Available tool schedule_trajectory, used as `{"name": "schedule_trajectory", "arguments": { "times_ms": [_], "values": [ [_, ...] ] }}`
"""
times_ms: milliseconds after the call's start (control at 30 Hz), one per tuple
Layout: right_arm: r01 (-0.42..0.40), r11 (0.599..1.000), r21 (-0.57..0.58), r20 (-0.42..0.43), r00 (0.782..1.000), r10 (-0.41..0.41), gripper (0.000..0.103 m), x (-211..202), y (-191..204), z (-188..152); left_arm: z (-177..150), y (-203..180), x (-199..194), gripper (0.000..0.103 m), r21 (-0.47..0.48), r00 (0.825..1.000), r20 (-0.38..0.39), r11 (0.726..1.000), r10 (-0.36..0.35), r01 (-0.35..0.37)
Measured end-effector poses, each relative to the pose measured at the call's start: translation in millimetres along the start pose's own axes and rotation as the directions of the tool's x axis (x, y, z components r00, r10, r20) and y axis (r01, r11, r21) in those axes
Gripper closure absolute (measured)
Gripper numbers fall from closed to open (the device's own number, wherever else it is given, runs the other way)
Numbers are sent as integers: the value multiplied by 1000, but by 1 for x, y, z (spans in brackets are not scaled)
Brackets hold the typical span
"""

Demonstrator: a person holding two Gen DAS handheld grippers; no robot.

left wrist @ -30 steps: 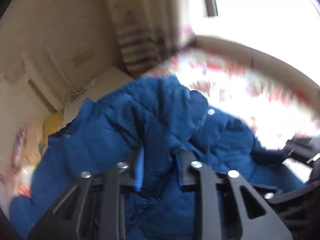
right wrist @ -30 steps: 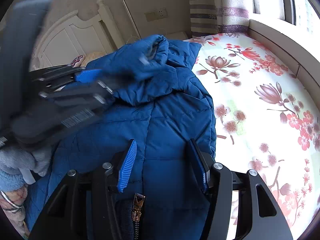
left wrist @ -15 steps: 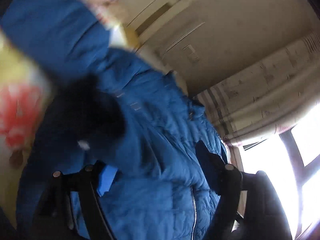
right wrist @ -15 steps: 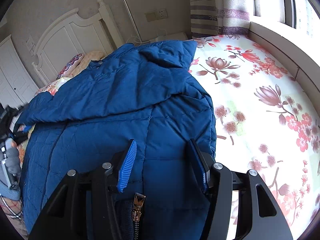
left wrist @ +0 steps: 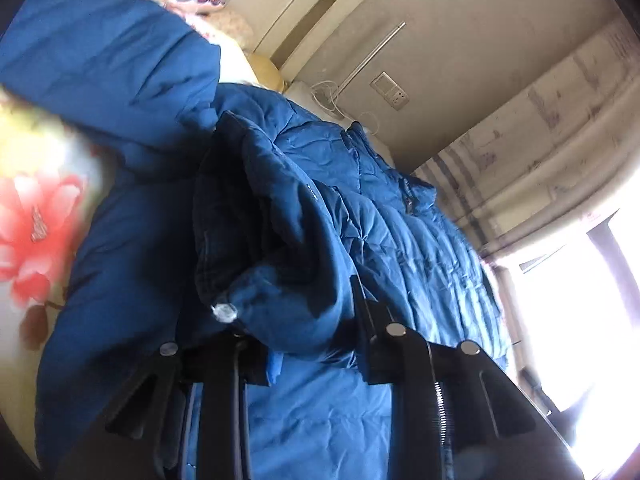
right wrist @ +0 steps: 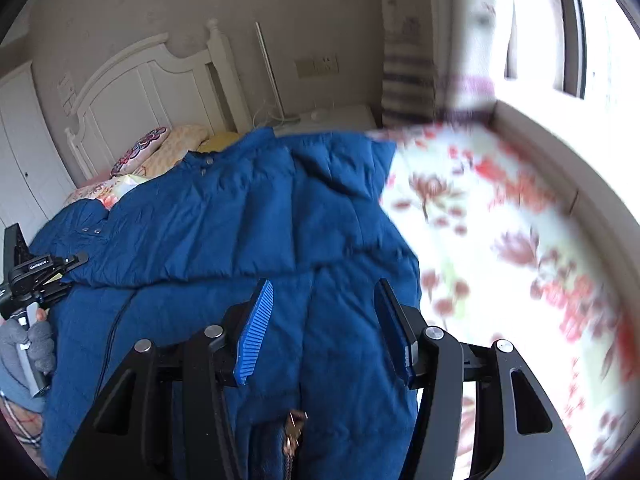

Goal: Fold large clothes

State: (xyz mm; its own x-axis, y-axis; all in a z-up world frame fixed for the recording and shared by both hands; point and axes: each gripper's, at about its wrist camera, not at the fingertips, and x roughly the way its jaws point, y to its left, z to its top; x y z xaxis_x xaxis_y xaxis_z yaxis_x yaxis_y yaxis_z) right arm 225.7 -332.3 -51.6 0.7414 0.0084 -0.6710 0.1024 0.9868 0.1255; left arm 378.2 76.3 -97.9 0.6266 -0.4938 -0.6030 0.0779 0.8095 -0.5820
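A large blue quilted jacket (right wrist: 240, 232) lies spread on the bed, one sleeve folded across its body. My right gripper (right wrist: 324, 328) is open just above the jacket's lower part, near the zipper pull (right wrist: 294, 428); nothing is between its blue pads (right wrist: 256, 332). My left gripper (left wrist: 308, 320) has a bunched fold of the jacket (left wrist: 288, 280), with a snap button (left wrist: 224, 312), between its fingers. It also shows at the left edge of the right wrist view (right wrist: 36, 280), at the jacket's side.
The bed has a floral sheet (right wrist: 500, 248) to the right of the jacket and pillows (right wrist: 168, 152) by the white headboard (right wrist: 160, 92). A window ledge (right wrist: 560, 152) and curtain (right wrist: 408, 80) stand on the far right. A wall socket (left wrist: 390, 90) is behind.
The left gripper has carried the sleeve across the jacket, laid it flat and moved to the jacket's left side, closing in on a fold. The right gripper has lifted and tilted slightly.
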Motion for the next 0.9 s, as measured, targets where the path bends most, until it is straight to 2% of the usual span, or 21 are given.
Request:
{"name": "schedule_trajectory", "arguments": {
  "times_ms": [67,167,233,267,333,367,433,500,533,567,633,667,733,767,800,833,900],
  "values": [
    [10,998,-68,1,1000,-10,50,15,19,17,0,-3,-2,76,-7,1000,1,1000,-1,1],
    [27,994,-109,-24,999,-30,50,47,32,30,-1,1,3,75,-38,1000,-11,999,-13,13],
    [124,984,-126,-159,977,-144,50,87,29,29,-3,10,-4,72,-39,1000,-13,999,-16,16],
    [117,989,-91,-177,975,-132,51,92,24,29,-2,7,-2,68,-33,1000,-7,999,-13,13],
    [123,990,-68,-203,970,-135,51,88,22,35,-2,3,-11,47,-14,998,45,999,44,-43],
    [124,991,-55,-213,968,-133,52,84,22,39,-2,1,-19,43,-12,992,100,997,79,-78],
    [81,995,-55,-174,981,-89,52,75,24,51,-2,-4,-45,24,-18,962,241,991,130,-129],
    [88,991,-105,-93,991,-98,52,73,32,70,-3,-9,-67,20,-14,920,370,991,132,-136],
    [102,987,-125,-57,992,-110,52,75,35,81,-4,-11,-72,20,-3,914,389,992,119,-128],
    [104,986,-134,-22,994,-108,52,81,38,97,-4,-13,-72,20,16,915,390,993,104,-119],
    [78,990,-121,-12,997,-80,52,102,40,119,-3,-18,-58,19,51,939,332,993,88,-111],
    [66,992,-108,-33,997,-70,52,121,38,130,-3,-21,-46,19,76,956,280,991,88,-113],
    [93,991,-98,-104,989,-104,52,153,36,136,-3,-26,-25,17,114,973,196,982,125,-149],
    [115,989,-95,-183,974,-131,51,177,29,135,-2,-26,-16,16,119,975,167,978,148,-169],
    [94,993,-67,-218,970,-107,48,190,21,133,-2,-24,-11,16,114,978,136,978,160,-175],
    [73,997,-31,-213,974,-78,47,194,15,132,0,-19,-6,14,94,981,110,981,158,-168],
    [75,997,-7,-213,974,-75,48,186,11,135,1,-8,-5,14,55,985,91,986,150,-155]
  ]
}}
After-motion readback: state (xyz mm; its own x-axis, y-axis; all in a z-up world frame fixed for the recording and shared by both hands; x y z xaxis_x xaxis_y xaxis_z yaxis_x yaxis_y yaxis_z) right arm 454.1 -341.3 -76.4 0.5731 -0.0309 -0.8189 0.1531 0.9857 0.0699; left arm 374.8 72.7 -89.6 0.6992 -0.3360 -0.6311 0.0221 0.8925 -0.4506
